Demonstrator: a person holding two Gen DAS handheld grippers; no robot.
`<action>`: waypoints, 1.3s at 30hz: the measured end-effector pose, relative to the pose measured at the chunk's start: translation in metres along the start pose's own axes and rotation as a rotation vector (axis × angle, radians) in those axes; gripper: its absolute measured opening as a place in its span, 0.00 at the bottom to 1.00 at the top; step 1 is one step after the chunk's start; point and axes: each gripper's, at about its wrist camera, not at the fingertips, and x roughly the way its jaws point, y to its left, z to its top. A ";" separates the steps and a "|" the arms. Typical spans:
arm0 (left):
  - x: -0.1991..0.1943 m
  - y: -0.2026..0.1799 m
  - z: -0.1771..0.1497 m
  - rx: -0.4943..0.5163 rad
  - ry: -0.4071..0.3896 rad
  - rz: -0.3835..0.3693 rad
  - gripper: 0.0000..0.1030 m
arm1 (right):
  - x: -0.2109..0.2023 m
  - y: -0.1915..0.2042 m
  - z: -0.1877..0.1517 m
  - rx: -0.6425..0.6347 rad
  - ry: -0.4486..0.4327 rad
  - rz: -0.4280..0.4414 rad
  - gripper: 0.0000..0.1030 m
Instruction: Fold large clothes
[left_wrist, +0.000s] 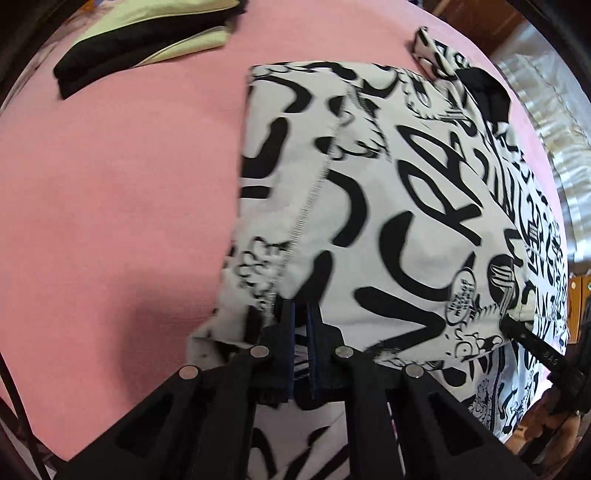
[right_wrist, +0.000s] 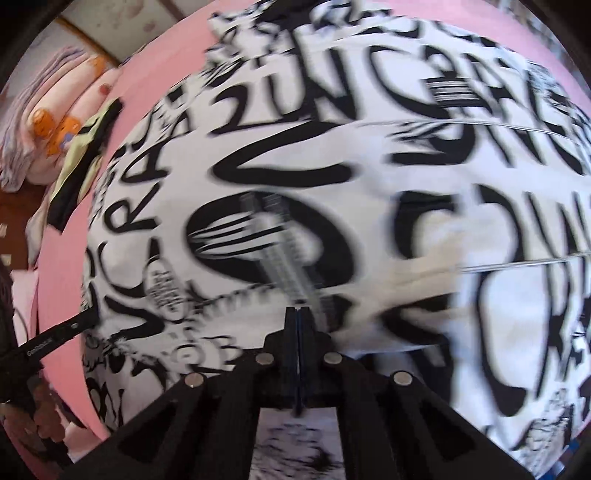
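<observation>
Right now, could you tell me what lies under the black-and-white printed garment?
The printed garment lies on a pink sheet, which shows around it. Whatever sits beneath its folded layers is covered.

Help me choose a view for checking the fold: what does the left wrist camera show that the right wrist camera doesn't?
Left wrist only: the printed garment's folded left edge, and the left gripper shut on its near edge. Right wrist only: the right gripper shut over the blurred print, and a striped bundle beyond the bed. Both: the pink sheet and the folded black-and-yellow clothes.
</observation>
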 end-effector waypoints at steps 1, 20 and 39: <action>0.001 0.004 0.000 -0.007 0.001 -0.002 0.06 | -0.002 -0.004 0.000 0.005 -0.003 -0.013 0.00; 0.006 0.003 0.008 0.024 -0.011 -0.059 0.02 | -0.012 -0.006 0.009 0.067 -0.042 -0.003 0.00; 0.047 -0.111 0.117 0.250 -0.012 -0.135 0.08 | 0.037 0.109 0.078 -0.069 -0.164 0.233 0.00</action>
